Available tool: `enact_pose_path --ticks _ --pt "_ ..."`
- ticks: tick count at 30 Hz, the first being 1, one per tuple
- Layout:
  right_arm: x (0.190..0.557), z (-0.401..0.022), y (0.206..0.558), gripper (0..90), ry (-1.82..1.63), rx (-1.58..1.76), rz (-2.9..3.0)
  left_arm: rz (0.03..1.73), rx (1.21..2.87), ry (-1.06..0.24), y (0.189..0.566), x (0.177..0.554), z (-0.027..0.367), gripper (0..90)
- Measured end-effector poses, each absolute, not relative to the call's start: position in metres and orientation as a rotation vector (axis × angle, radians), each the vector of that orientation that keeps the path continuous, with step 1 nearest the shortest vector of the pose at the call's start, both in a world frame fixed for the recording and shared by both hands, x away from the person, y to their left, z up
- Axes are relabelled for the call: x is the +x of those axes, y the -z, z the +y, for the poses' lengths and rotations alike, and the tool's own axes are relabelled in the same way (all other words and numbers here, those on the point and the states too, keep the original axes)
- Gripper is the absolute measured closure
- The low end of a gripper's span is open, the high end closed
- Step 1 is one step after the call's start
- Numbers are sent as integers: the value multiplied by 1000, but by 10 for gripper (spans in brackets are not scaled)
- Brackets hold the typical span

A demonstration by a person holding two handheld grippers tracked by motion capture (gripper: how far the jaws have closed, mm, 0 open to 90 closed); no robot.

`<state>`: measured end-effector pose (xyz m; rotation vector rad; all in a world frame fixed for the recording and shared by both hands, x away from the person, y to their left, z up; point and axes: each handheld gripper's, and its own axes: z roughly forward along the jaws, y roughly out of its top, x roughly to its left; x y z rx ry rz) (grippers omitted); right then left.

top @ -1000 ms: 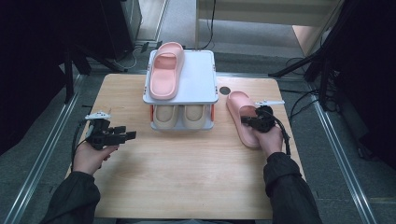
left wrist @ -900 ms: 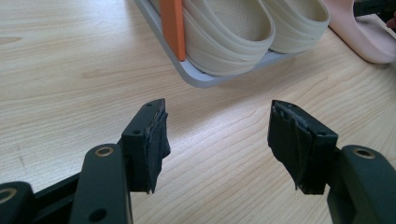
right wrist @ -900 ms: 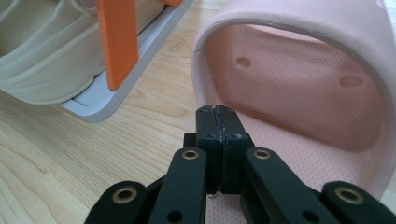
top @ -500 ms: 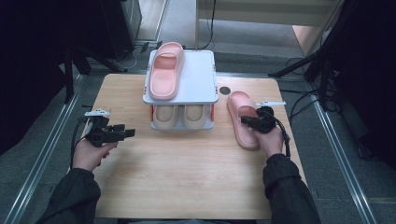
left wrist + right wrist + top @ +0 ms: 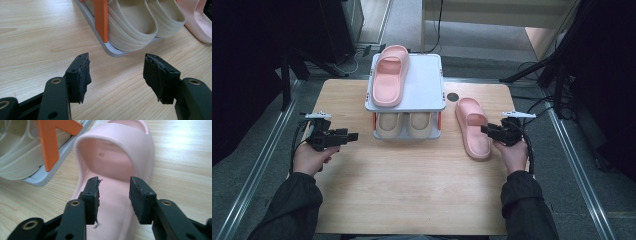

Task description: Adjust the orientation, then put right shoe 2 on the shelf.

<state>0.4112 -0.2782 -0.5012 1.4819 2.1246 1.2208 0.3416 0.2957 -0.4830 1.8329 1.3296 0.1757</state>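
Far left: left gripper, held low over the table. Wide open, nothing inside.

Middle: grey shoe rack. One pink slipper on top, two beige slippers underneath.

Just right of the rack: the other pink slipper, flat on the table, sole down. Near the rack but not touching it. Long way running from the near side of the table to the far side. Toe end, with the wide strap, pointing away from the person and leaning a little toward the rack. Heel end nearest the person.

Far right: right gripper, close by the heel half of that slipper. Jaws just now opening, standing apart, pads pressing on nothing. Soft pink footbed just beyond them in the right gripper view, not pinched.

Possible trouble from here:
- Soft, bendy slipper slipping out or drooping, from a weak pinch on only a thin edge.
- A bump against the rack's orange post, from lifting too close to it.
- A knock to the slipper on top, pushing it off the back, from setting this one down too fast.
- A crooked pair, from turning the toe the wrong way.
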Motion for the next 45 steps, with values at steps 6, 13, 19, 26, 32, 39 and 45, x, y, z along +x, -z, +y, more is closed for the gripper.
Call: enact_pose_path --ticks 6,13,19,26,32,39,45 --pt "410 -288 507 574 -1190 1529 2105 1331 1848 -167 484 345 294 384" --pt "412 -292 510 570 -1162 1560 2088 1333 1850 -168 483 345 293 385" --pt "415 -294 511 571 -1163 1583 2059 1335 1848 -168 483 340 294 384" --pt "424 -291 512 572 -1158 1582 2060 1356 1842 -166 485 332 300 385" --pt "431 -286 513 576 -1166 1583 2054 1367 1836 -173 486 324 305 385" --pt "440 -277 511 587 -1174 1587 2043 1389 1818 -182 487 314 311 385" --pt "448 -273 513 622 -1171 1624 2022 1410 1805 -187 488 307 317 385"
